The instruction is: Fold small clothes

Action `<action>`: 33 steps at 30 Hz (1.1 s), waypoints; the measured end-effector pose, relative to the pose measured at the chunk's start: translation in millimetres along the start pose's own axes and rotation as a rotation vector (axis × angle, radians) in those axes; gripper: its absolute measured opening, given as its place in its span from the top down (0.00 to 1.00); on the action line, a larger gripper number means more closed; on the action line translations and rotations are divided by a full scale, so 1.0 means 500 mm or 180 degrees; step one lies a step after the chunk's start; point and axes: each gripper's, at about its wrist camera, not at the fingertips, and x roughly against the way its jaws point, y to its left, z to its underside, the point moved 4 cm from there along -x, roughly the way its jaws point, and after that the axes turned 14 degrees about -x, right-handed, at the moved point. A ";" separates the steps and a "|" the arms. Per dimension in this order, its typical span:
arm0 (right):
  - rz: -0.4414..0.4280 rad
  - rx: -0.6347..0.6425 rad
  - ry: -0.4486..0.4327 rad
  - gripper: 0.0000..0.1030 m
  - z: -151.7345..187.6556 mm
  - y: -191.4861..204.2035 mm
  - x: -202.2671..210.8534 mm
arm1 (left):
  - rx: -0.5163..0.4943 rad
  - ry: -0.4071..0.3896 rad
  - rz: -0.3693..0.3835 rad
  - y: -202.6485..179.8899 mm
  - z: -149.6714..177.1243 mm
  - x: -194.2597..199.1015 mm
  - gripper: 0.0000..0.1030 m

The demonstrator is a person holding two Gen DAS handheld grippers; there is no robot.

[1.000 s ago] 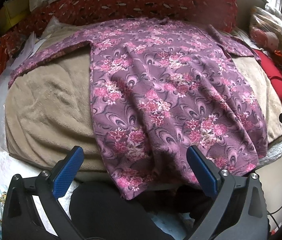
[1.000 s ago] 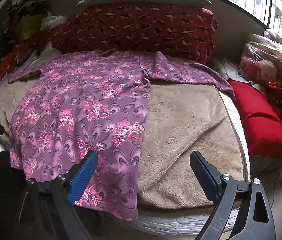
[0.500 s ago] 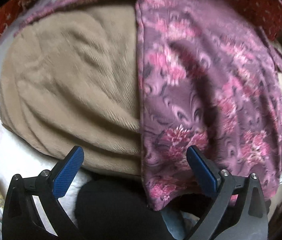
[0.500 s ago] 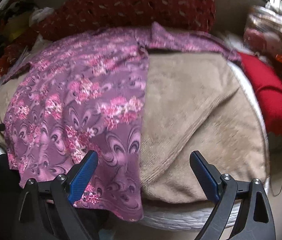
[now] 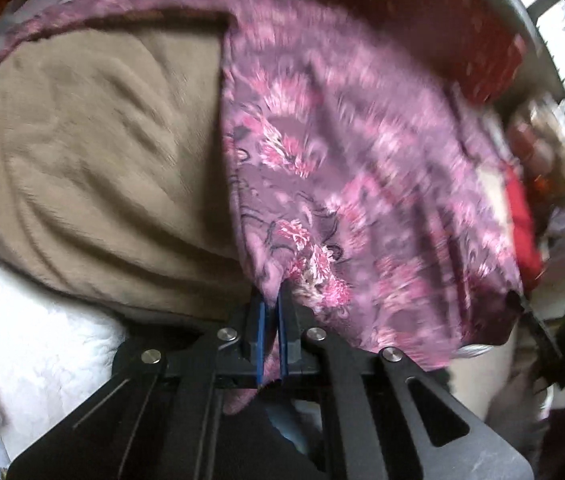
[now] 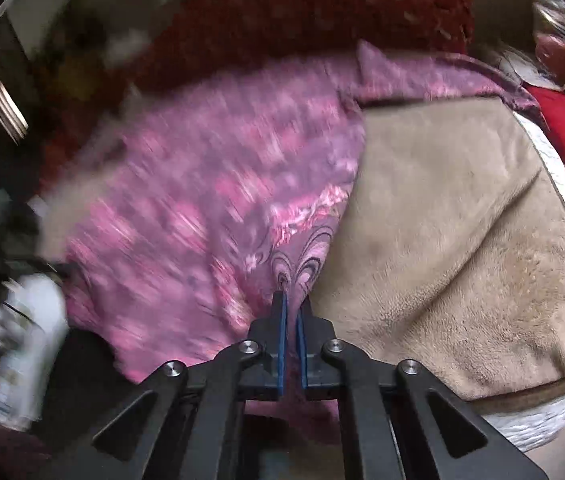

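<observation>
We're pinching the purple floral garment (image 5: 362, 168) at both near hem corners. Left gripper (image 5: 271, 304) is clamped on the hem at the garment's left side edge; its jaws have just been closing, with fabric between the blue pads (image 5: 260, 332). Right gripper (image 6: 291, 300) is doing the same on the opposite edge, jaws just closing, cloth caught between them. The garment is lying spread on the tan blanket (image 5: 94, 152) on the bed, body flat, one sleeve (image 5: 114, 16) stretching out across the top toward the red patterned pillow (image 6: 322, 16). The other sleeve (image 6: 434, 76) is showing in the right wrist view.

Progress, as we're judging it: early. Grips are secured, no fold is made yet. Still pending: carrying the hem up toward the collar, tucking in the sleeves, then a second fold. Both views are motion-blurred, so finer detail is unclear.
</observation>
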 end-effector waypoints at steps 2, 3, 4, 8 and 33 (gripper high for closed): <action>-0.0166 -0.0160 -0.0138 0.96 -0.016 -0.007 0.046 | 0.0074 0.0007 0.0024 0.025 -0.005 0.009 0.97; -0.0196 -0.0259 -0.0170 0.96 -0.019 -0.016 0.056 | 0.0111 0.0056 0.0000 0.031 -0.002 0.001 0.97; -0.0185 -0.0304 -0.0168 0.96 -0.018 -0.028 0.057 | 0.0151 0.0140 -0.0069 0.045 0.007 -0.019 0.97; 0.0056 -0.0494 0.0066 0.96 0.018 -0.084 -0.004 | 0.0314 0.0554 -0.0274 0.067 0.034 -0.101 0.97; -0.0164 -0.1332 -0.0551 0.70 -0.319 -0.232 -0.103 | -0.0342 0.0267 -0.0415 -0.120 -0.235 -0.206 0.45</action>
